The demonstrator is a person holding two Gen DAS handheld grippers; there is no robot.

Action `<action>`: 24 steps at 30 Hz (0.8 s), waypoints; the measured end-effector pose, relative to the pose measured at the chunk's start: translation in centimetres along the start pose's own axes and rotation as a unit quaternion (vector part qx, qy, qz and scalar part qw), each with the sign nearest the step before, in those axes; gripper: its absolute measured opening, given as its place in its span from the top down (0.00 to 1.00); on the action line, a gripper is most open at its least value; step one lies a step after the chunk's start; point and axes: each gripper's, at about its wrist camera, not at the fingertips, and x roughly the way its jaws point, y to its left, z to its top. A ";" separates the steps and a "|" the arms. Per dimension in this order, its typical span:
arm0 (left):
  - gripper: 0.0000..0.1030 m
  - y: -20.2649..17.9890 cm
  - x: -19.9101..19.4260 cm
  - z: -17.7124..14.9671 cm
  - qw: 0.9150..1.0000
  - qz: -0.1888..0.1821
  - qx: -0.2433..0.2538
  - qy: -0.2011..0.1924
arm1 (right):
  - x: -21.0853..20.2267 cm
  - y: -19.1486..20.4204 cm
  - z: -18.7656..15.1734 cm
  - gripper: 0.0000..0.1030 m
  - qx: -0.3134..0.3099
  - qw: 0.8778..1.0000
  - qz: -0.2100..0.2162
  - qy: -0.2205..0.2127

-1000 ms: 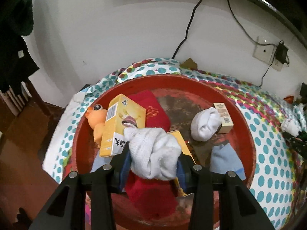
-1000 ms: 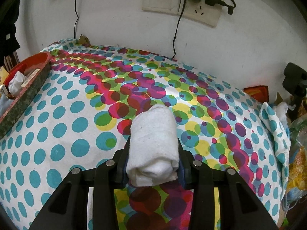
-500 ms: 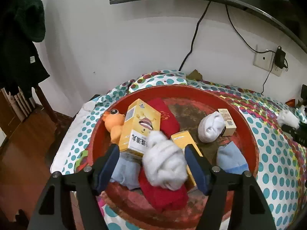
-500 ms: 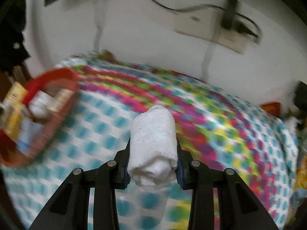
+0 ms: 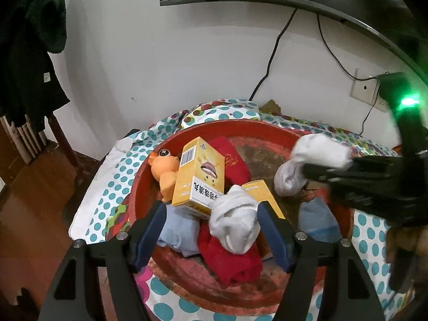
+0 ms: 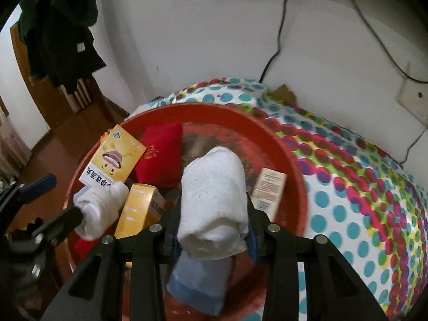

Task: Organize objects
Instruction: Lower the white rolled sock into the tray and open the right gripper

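A: What's at the fingers?

B: The left gripper (image 5: pixel 211 230) has its jaws spread wide, having just opened. A balled white sock (image 5: pixel 235 222) lies loose between the pads on the pile in the red basin (image 5: pixel 187 275), near the right pad; contact there is unclear. The right gripper (image 6: pixel 212 230) is clamped on a rolled white towel (image 6: pixel 214 200), held over the basin's middle.

A: Counts?

B: In the basin: two white socks, the second (image 5: pixel 287 178) at two o'clock from the first; two red cloths, two pale blue ones, three boxes, one orange toy duck (image 5: pixel 164 172) at ten o'clock.

A: Any writing?

B: The big yellow box (image 5: pixel 199 179) carries a barcode, a cartoon face and Chinese characters too small to read surely. The small cream box (image 6: pixel 268 190) has fine print, illegible.

A: Beyond?

B: A polka-dot cloth (image 6: pixel 347 187) under everything.
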 end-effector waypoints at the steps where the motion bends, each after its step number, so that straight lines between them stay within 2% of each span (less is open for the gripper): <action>1: 0.30 0.0 -0.1 0.0 1.000 0.000 0.000 0.000 | 0.5 0.3 0.1 0.64 0.003 1.000 -0.002 0.006; 5: 0.30 -0.1 -0.6 0.2 1.000 0.000 -0.002 0.003 | 1.5 0.9 0.3 0.63 0.014 0.999 -0.020 0.022; 8: 0.30 -0.3 -1.1 0.3 1.000 -0.003 -0.003 0.001 | 1.5 1.0 0.2 0.54 0.014 0.999 -0.030 0.029; 10: 0.30 -0.3 -1.3 0.3 1.000 -0.009 -0.006 0.005 | 1.4 0.9 0.2 0.32 0.017 0.999 -0.033 0.033; 11: 0.30 -0.4 -1.4 0.3 1.000 -0.013 -0.008 0.007 | 1.1 0.8 0.2 0.27 0.019 0.999 -0.038 0.032; 13: 0.30 -0.5 -1.5 0.4 1.000 -0.018 -0.012 0.012 | 0.2 0.9 -0.1 0.03 0.015 0.998 -0.045 0.032; 14: 0.30 -0.6 -1.6 0.4 1.000 -0.019 -0.012 0.014 | -0.2 0.8 -0.2 0.01 0.015 0.998 -0.050 0.036; 24: 0.30 -2.1 -3.6 0.9 1.000 0.005 0.007 0.012 | -4.7 0.4 -3.9 0.00 0.023 0.991 -0.084 0.102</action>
